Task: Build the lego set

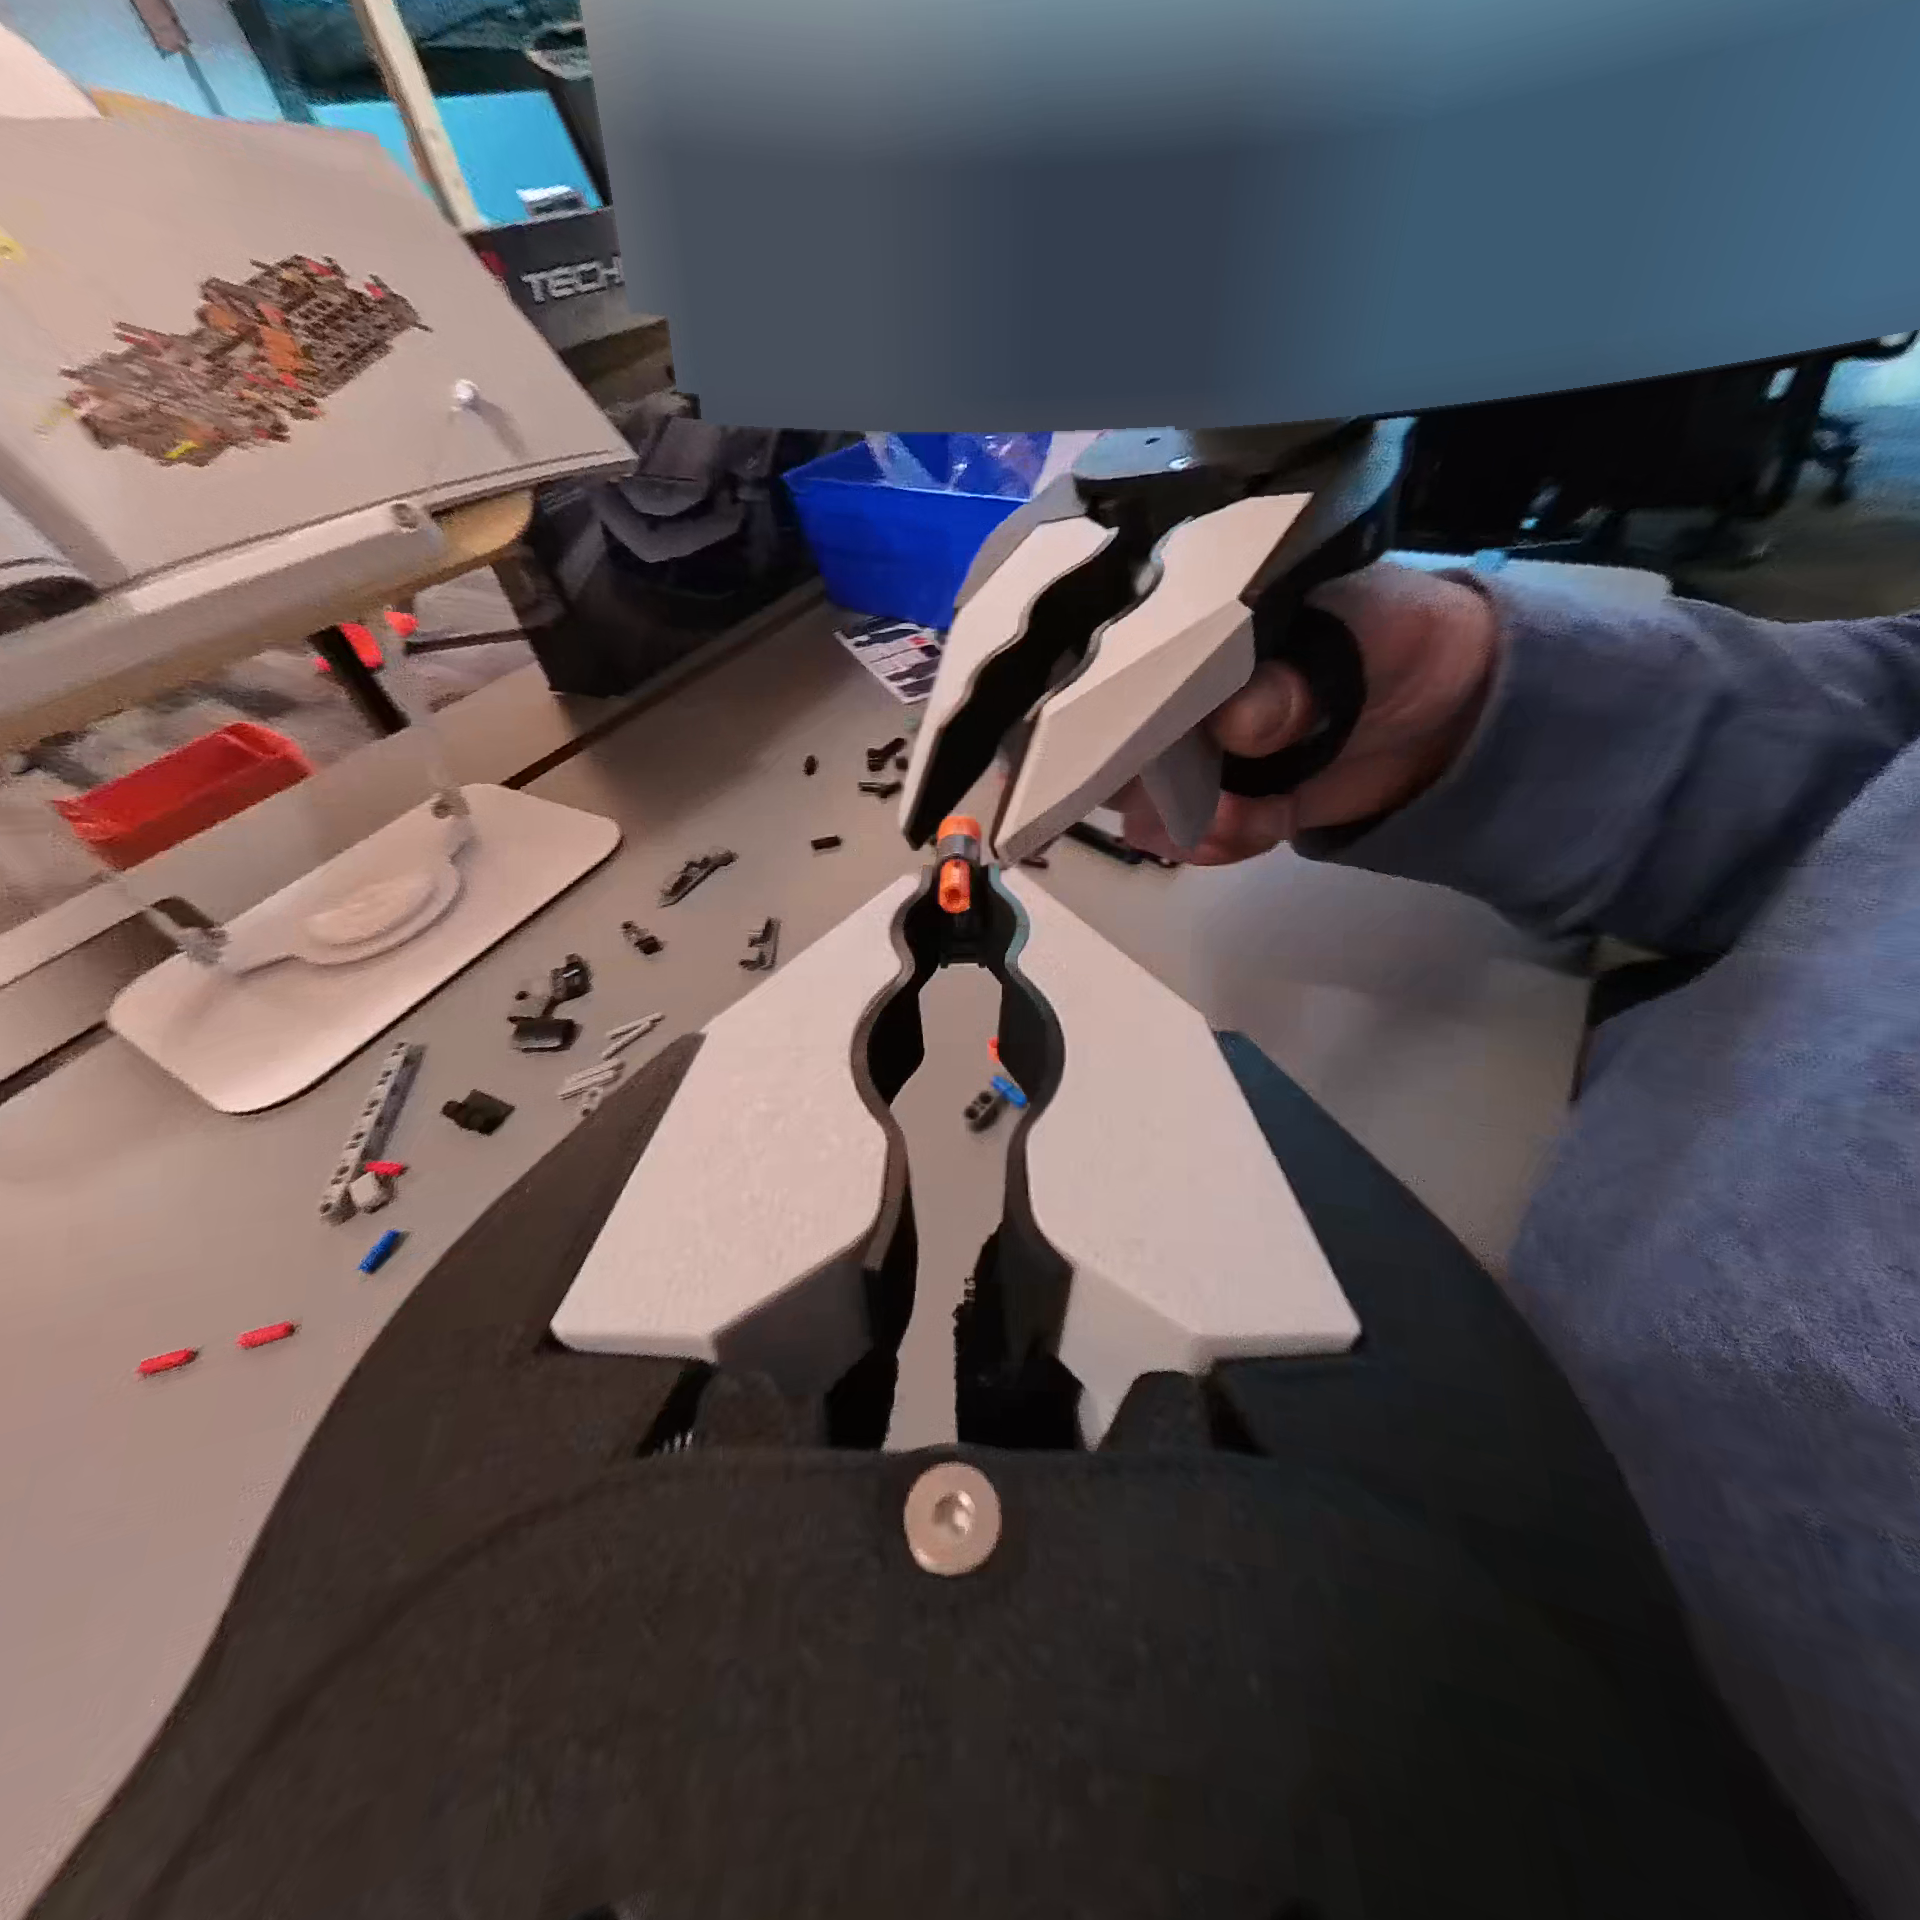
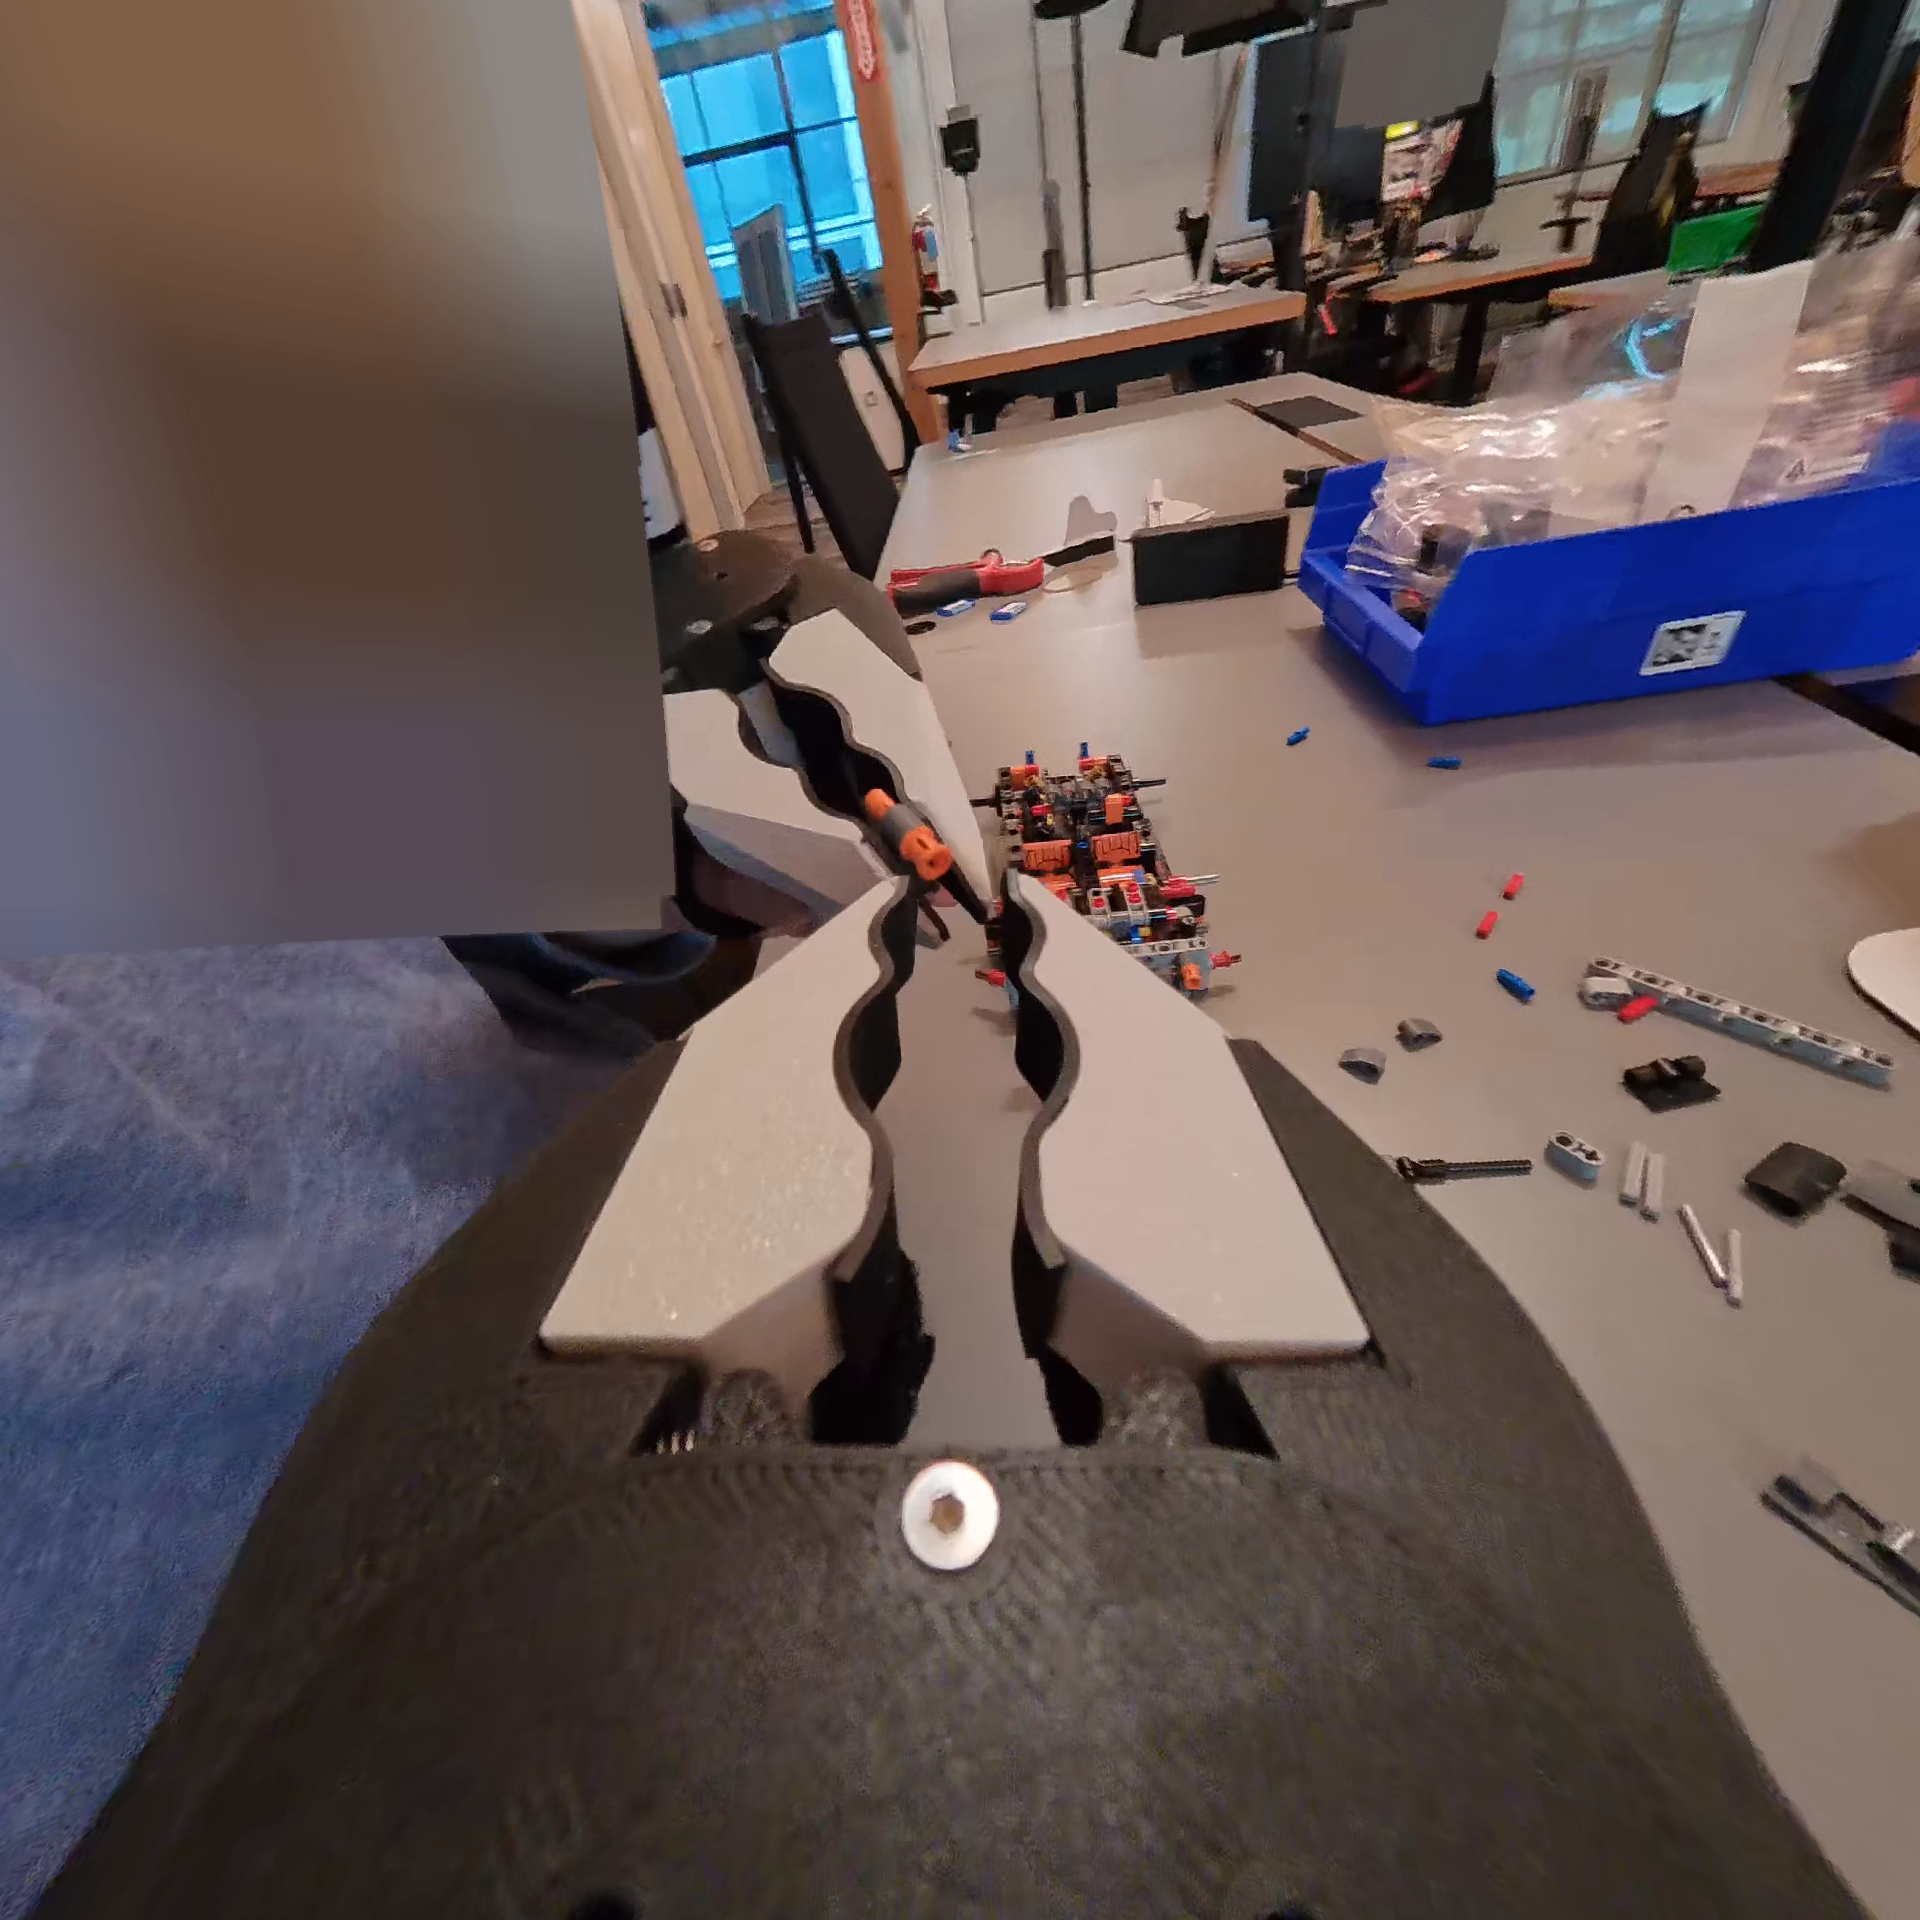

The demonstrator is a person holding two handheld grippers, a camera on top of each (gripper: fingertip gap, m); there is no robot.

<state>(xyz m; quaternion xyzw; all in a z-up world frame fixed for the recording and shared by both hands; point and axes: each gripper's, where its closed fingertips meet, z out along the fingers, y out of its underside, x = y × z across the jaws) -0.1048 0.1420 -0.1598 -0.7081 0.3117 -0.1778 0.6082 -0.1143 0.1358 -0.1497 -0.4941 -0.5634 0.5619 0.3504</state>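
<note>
Lego axle subassembly with orange bushes (image 1: 956, 883) is clamped at the left hand-held gripper (image 1: 961, 891) tips, lifted over the desk (image 1: 1299, 997) so the released right hand-held gripper (image 1: 954, 840) can work its end; the chassis build (image 2: 1101, 862) waits on the desk

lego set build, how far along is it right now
Done: a dense chassis-like assembly stands on the table. In hand: the left hand-held gripper is shut on a small orange-and-black axle piece, with the open right hand-held gripper meeting its tip. Left: a long grey beam, red pins, black connectors and bagged parts in the blue bin suggest plenty remains.
</note>
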